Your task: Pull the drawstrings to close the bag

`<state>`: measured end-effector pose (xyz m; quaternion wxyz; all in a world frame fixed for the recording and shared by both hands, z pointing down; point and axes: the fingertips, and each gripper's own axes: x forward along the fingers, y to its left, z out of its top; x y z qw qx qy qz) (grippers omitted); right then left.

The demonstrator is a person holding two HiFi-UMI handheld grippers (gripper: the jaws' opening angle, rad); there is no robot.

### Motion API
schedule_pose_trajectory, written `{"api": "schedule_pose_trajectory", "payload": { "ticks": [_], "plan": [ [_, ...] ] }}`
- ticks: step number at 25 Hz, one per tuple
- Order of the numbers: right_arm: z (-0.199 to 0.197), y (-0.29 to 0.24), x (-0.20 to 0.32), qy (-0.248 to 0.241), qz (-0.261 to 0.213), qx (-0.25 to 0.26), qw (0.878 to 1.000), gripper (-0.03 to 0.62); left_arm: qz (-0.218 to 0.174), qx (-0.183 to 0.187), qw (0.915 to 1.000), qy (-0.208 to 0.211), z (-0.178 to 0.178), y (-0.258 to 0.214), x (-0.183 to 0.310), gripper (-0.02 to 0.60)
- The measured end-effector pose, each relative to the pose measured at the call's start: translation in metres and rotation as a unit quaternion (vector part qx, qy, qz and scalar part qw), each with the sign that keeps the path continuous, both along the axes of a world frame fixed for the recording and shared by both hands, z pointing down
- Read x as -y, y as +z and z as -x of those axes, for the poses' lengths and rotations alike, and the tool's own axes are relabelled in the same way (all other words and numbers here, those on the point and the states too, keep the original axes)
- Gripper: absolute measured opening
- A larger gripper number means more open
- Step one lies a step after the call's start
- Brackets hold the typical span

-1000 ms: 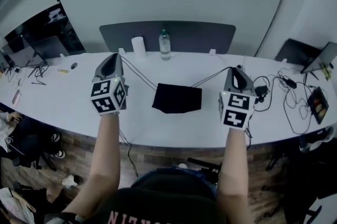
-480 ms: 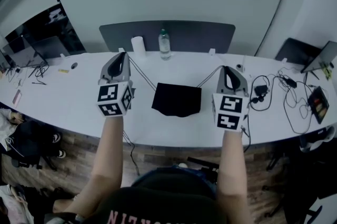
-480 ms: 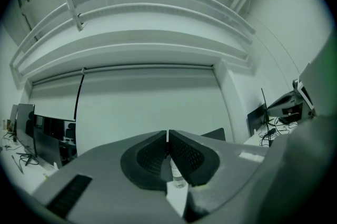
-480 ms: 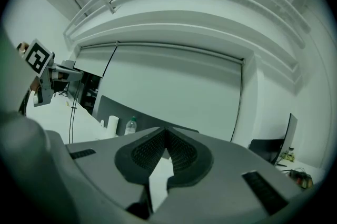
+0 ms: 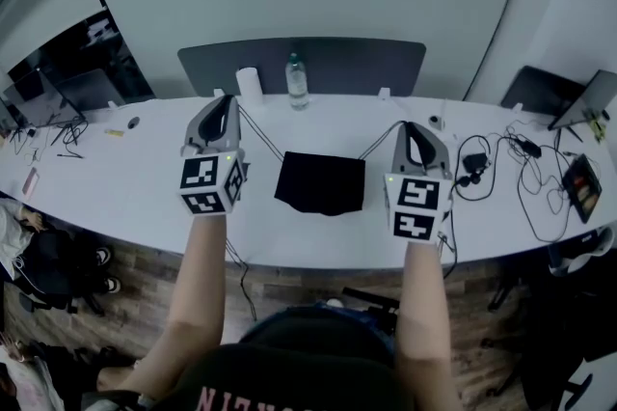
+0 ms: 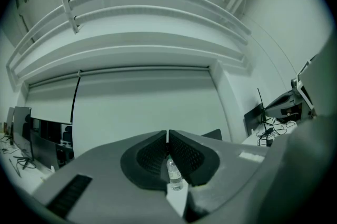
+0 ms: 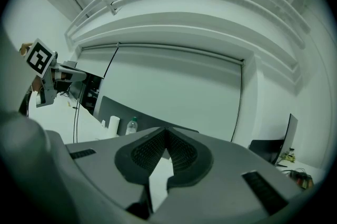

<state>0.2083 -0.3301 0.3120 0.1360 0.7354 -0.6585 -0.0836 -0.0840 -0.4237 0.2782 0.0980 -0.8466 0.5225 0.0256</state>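
the long white counter [image 5: 125, 178] runs across in front of you. the black bag [image 5: 320, 184] lies flat at its middle, between your two arms and touching neither. your left claw [image 5: 228, 100] is held above the counter to the bag's left, jaws pressed together. your right claw [image 5: 413, 127] is on the bag's right, jaws together too. a water bottle [image 5: 296, 83] stands upright at the far edge behind the bag. the left drawstring [image 5: 262, 137] slants from the bag's upper left corner into the left claw's tips, clamped there. the right drawstring [image 5: 378, 141] runs likewise into the right claw's grip.
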Motion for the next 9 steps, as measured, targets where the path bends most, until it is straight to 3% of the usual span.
{"api": "schedule_pose_trajectory", "payload": {
  "ticks": [9],
  "plan": [
    [0.0068, -0.0040, -0.0038, -0.004, -0.005, -0.005, 1.000, 0.005, -0.006, 0.004, 1.0000, 0.002, 0.0009, -0.0020, -0.0064, 0.012]
  ]
}}
